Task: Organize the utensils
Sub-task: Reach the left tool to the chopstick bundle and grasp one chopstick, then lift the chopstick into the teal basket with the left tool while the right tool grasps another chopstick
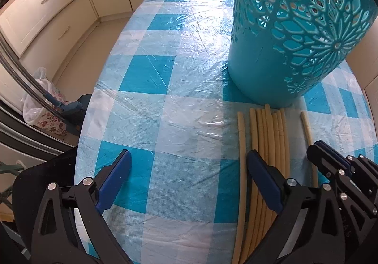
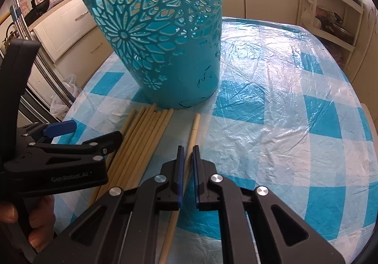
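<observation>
The right gripper [image 2: 187, 169] is pinching a single chopstick [image 2: 192, 133] lying apart from the bundle of chopsticks [image 2: 139, 141], which is resting on the checked tablecloth [image 2: 283, 122] against the foot of the teal basket [image 2: 163, 51]. The left gripper [image 1: 189, 183] is standing wide and empty beside the bundle. The sticks are looking light, stiff and smooth; a mid-shaft hold appears soundest, since a thin round stick may pivot.
</observation>
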Motion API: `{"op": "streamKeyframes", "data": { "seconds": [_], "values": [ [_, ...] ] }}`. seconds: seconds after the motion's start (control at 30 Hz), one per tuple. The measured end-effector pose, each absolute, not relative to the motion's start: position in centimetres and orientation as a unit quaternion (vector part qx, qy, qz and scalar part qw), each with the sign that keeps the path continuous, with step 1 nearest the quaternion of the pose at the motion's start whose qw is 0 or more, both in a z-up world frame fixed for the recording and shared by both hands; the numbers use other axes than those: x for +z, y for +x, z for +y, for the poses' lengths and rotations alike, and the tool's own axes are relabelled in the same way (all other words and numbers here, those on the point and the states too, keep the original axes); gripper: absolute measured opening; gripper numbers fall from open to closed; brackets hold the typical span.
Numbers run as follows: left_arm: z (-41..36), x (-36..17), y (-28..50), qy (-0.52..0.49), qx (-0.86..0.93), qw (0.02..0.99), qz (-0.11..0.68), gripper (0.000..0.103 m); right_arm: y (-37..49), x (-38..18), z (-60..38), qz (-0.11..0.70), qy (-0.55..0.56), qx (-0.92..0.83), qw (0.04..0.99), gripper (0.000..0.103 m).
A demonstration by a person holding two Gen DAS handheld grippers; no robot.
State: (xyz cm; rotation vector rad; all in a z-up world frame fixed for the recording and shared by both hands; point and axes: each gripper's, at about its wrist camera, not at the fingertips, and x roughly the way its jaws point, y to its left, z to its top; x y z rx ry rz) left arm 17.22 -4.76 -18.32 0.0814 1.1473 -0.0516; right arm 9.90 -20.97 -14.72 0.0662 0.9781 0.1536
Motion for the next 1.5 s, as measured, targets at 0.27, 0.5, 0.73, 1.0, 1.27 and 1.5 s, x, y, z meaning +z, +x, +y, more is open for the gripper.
{"op": "streamKeyframes", "data": {
  "seconds": [0.27, 0.5, 0.73, 1.0, 1.27, 1.5],
  "values": [
    [-5.9, -17.7, 17.4, 0.052, -0.061, 0.846, 0.527, 0.053, 9.6, -15.5, -20.5, 0.463, 0.040, 0.084, 0.882, 0.008],
    [-5.8, -16.9, 17.8, 0.029, -0.109, 0.833, 0.542, 0.005, 9.1, -15.9, -20.2, 0.455, 0.052, 0.090, 0.885, 0.007],
    [-1.2, -10.9, 16.9, -0.060, -0.133, 0.855, 0.498, 0.005, 8.8, -16.0, -20.7, 0.446, 0.062, 0.094, 0.888, 0.007],
    [-0.9, 2.2, 15.1, -0.117, -0.196, 0.916, 0.330, 0.005, 8.9, -16.2, -21.4, 0.444, 0.075, 0.099, 0.887, 0.007],
    [-5.2, 9.2, 18.0, -0.133, -0.185, 0.956, 0.183, 0.005, 9.0, -16.2, -21.4, 0.444, 0.076, 0.099, 0.887, 0.007],
    [-8.6, 6.8, 22.9, -0.105, -0.112, 0.976, 0.156, 0.005, 9.1, -16.3, -21.5, 0.444, 0.087, 0.103, 0.886, 0.007]
  ]
}}
